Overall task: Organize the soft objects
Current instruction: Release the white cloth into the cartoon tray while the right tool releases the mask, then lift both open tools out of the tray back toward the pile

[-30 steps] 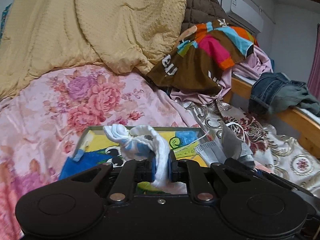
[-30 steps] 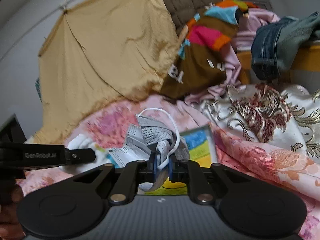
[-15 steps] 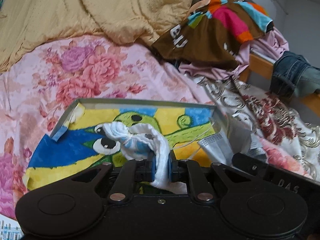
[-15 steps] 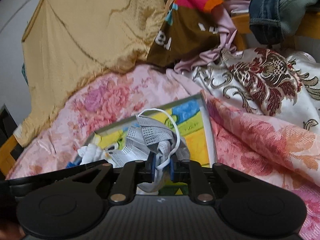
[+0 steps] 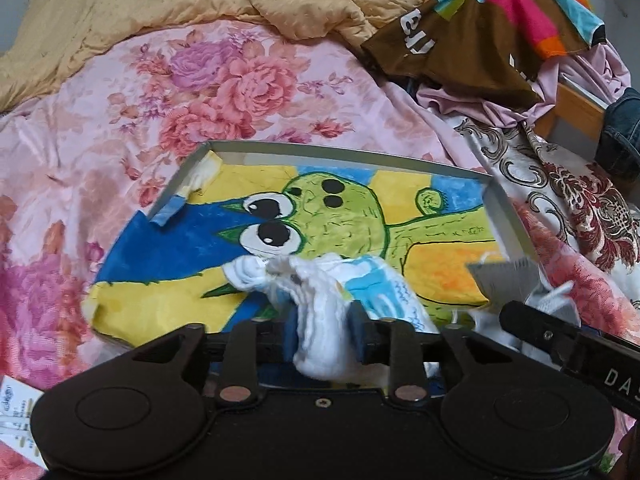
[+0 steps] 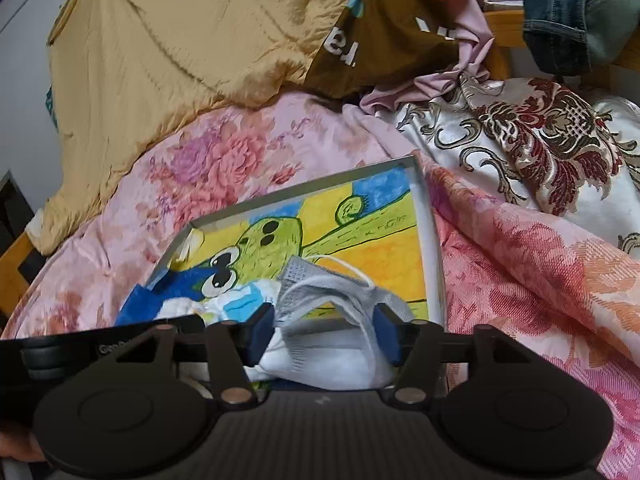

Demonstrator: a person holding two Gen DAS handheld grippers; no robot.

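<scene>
On the bed, a shallow tray [image 5: 352,152] with a thin grey rim lies on the pink floral quilt [image 5: 140,92]; its floor is covered by a painted picture of a green cartoon creature on yellow and blue, and its near edge is hidden behind the black bodies of both tools. At the tray's near left, the left claw [image 5: 325,330] has just been opening: its blue pads stand a little apart with the white cloth [image 5: 320,300] bunched between them, and whether they still press on it cannot be told, since the fabric fills the gap. This cloth is white with pale blue patches, crumpled, its far end lying on the painted floor below the creature's eyes and its near end drooping behind the claw. At the tray's near right, the right claw [image 6: 323,334] has also just been opening; its pads are spread wide, and the face mask [image 6: 332,312] sits loosely between them, resting on the tray. The mask is grey and white, folded on itself, with a perforated panel and a white ear loop arching over the yellow paint. In the left wrist view only a corner of that mask shows at the tray's right edge, the rest cut off by the other tool's black arm. Beyond the tray's far edge a yellow blanket [image 5: 200,4] is heaped at left and a brown multicoloured garment [image 5: 472,44] at right, its lettering unreadable.
</scene>
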